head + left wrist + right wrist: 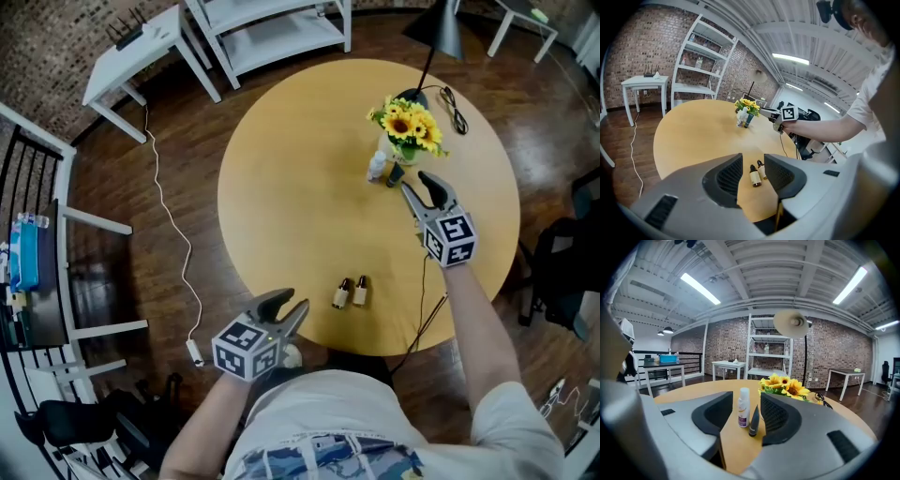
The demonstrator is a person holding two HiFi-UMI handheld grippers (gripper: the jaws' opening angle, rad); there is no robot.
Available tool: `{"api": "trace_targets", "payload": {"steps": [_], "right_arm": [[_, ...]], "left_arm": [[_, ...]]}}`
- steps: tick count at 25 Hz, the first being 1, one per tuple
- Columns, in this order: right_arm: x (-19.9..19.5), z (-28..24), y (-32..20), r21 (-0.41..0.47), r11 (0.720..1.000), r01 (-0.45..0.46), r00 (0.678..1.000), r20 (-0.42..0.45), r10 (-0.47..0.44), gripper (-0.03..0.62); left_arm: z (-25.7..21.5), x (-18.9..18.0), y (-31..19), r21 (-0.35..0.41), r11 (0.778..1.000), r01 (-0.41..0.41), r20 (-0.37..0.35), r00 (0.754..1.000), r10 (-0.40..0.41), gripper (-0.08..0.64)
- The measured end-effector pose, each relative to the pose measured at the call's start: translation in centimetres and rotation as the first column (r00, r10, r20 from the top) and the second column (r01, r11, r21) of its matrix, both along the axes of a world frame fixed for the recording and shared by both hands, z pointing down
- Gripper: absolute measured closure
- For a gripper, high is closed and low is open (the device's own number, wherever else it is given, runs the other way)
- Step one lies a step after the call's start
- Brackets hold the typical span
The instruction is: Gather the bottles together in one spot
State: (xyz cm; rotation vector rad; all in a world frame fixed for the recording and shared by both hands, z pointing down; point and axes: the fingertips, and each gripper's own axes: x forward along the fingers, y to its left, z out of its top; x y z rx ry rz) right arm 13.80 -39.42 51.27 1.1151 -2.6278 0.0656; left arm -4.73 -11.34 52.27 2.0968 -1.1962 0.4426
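Two small amber dropper bottles [341, 293] [360, 290] stand side by side near the front edge of the round wooden table [281, 187]. A white bottle [377, 167] and a dark slim bottle [395, 175] stand next to the sunflower vase [408, 131]. My right gripper [414, 183] is open just short of that pair; in the right gripper view the white bottle [743, 407] and the dark bottle [753, 422] show in the gap, untouched. My left gripper [291, 302] hovers open at the table's front edge, with the amber bottles [754, 176] seen beyond its jaws.
A floor lamp [441, 28] and a black cable [455, 108] are at the table's far side. A white shelf unit [272, 28] and a white side table [141, 52] stand beyond. A white cable [173, 225] trails on the floor at left, and a dark chair [562, 272] stands at right.
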Motion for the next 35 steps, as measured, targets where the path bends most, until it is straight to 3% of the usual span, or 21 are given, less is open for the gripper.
{"api": "trace_targets", "payload": {"steps": [8, 15, 21, 23, 26, 32, 35], "right_arm": [[0.9, -6.4, 16.1, -0.016, 0.996, -0.083, 0.996, 0.037, 0.083, 0.382], [1.6, -6.9, 33.0, -0.140, 0.964, -0.225, 0.968, 0.078, 0.237, 0.382], [0.0, -6.0, 44.8, -0.201, 0.914, -0.354, 0.926, 0.062, 0.372, 0.382], [-0.2, -5.8, 47.3, -0.213, 0.897, -0.388, 0.910, 0.066, 0.409, 0.382], [-0.7, -5.4, 50.1, -0.222, 0.893, -0.392, 0.911, 0.042, 0.410, 0.382], [-2.4, -5.5, 51.3, -0.239, 0.907, -0.345, 0.932, 0.030, 0.362, 0.382], [-2.9, -6.0, 50.4, -0.233, 0.922, -0.309, 0.945, 0.032, 0.325, 0.382]], "left_arm": [[-3.0, -0.8, 2.9, 0.098, 0.991, -0.095, -0.042, 0.994, 0.100, 0.411], [-4.5, -3.6, 7.6, 0.129, 0.987, -0.093, -0.068, 0.992, 0.103, 0.419], [-2.6, -5.3, 13.0, 0.106, 0.976, -0.188, 0.050, 0.982, 0.184, 0.426], [-1.9, -5.4, 14.6, 0.098, 0.972, -0.212, 0.066, 0.976, 0.206, 0.426], [-1.4, -5.0, 16.5, 0.089, 0.969, -0.228, 0.060, 0.973, 0.224, 0.426], [-1.5, -4.7, 18.5, 0.082, 0.975, -0.207, -0.012, 0.978, 0.209, 0.423], [-1.0, -4.4, 18.5, 0.073, 0.976, -0.204, -0.010, 0.979, 0.205, 0.407]]}}
